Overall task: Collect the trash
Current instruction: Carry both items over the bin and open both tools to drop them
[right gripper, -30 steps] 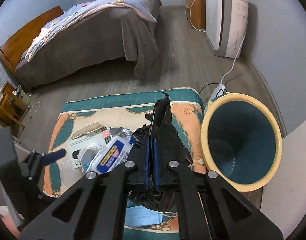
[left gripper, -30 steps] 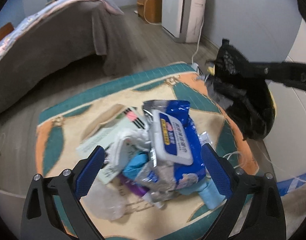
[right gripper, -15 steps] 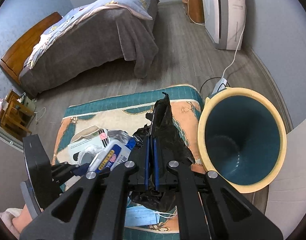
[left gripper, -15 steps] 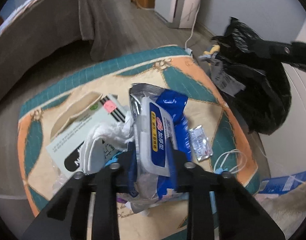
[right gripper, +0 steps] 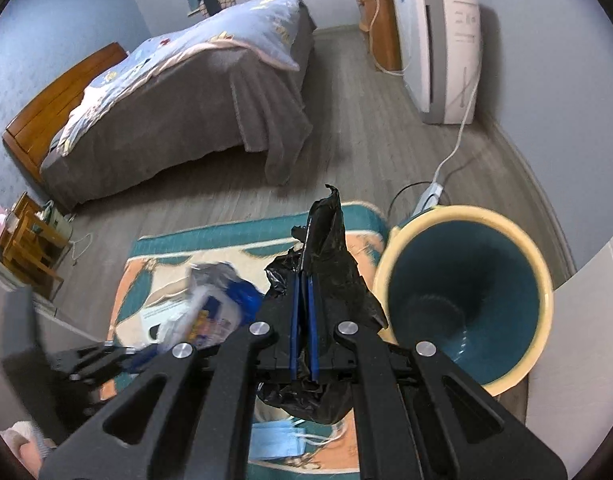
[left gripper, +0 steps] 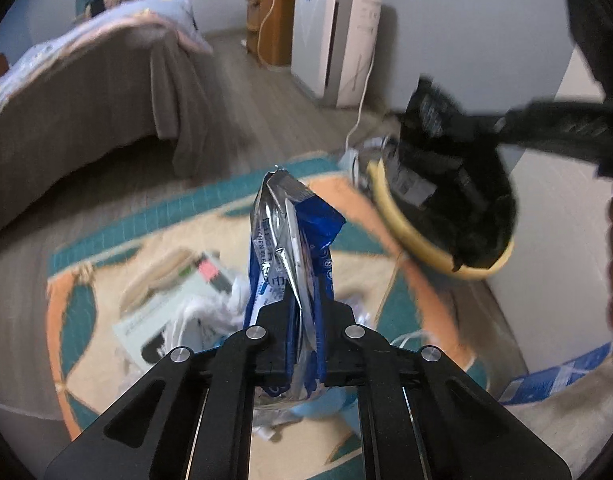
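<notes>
My left gripper [left gripper: 304, 340] is shut on a blue and silver wet-wipes pack [left gripper: 294, 248] and holds it up above the patterned rug [left gripper: 178, 216]. The pack also shows blurred in the right wrist view [right gripper: 210, 308]. My right gripper [right gripper: 302, 340] is shut on a crumpled black plastic bag [right gripper: 326, 264], held just left of the teal bin with a cream rim [right gripper: 466, 304]. In the left wrist view the black bag [left gripper: 458, 184] hangs over the bin's rim [left gripper: 410, 232]. More trash lies on the rug: a paper box [left gripper: 162, 312], white tissue [left gripper: 210, 312] and a blue face mask [right gripper: 278, 440].
A bed with a brown skirt [right gripper: 178, 112] stands behind the rug. A white appliance [right gripper: 442, 52] with a cable to a floor socket [right gripper: 430, 192] is at the back right. A white cabinet front [right gripper: 586, 340] is beside the bin.
My left gripper closed on the wipes pack and lifted it off the rug, turning it edge-on. My right gripper kept the black bag and moved a little toward the bin.
</notes>
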A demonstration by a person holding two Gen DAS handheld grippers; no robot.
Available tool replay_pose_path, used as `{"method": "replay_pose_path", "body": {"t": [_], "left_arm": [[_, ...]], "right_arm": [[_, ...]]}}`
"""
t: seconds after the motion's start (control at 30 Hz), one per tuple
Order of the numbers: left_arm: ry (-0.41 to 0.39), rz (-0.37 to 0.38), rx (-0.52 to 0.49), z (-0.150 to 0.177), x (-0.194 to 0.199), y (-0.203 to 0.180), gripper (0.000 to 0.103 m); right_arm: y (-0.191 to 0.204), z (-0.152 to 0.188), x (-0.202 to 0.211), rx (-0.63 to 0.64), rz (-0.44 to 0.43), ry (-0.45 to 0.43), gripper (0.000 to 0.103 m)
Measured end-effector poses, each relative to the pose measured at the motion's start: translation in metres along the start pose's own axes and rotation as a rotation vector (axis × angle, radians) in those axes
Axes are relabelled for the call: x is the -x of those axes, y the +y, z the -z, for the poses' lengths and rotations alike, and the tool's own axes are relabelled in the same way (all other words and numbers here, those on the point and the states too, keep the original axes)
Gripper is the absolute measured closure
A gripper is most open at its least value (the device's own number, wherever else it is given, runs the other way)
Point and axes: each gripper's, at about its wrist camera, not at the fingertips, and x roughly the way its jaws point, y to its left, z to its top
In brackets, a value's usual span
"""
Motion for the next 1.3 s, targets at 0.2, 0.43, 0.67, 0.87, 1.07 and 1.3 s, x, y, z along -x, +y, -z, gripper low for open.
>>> {"method": "replay_pose_path", "body": {"t": [0.2, 0.43, 0.67, 0.87, 1.07, 1.3], "left_arm": [[-0.123, -0.009, -0.060, -0.038, 0.024, -0.028, 0.094], [-0.113, 0.033, -0.121, -0.070, -0.003, -0.070, 0.094], [-0.048, 0.097, -0.140, -0.082, -0.054, -0.106, 0.094], [0.012, 0.129, -0.153, -0.085, -0.097, -0.126, 0.094], [0.008, 0.144, -0.182, -0.090, -0.118, -0.143, 0.094], [-0.020, 0.153, -0.195, -0.094, -0.117, -0.152, 0.087]], "right_arm": [[-0.047, -0.014, 0.003, -0.063, 0.107, -0.065, 0.099], [-0.118, -0.013, 0.000, -0.189, 0.214, -0.111, 0.099], [-0.181, 0.002, -0.010, -0.340, 0.263, -0.084, 0.099], [-0.200, 0.012, -0.018, -0.394, 0.289, -0.050, 0.099], [-0.199, 0.011, -0.021, -0.404, 0.262, -0.044, 0.099], [-0.197, 0.007, -0.019, -0.390, 0.265, -0.067, 0.095]]}}
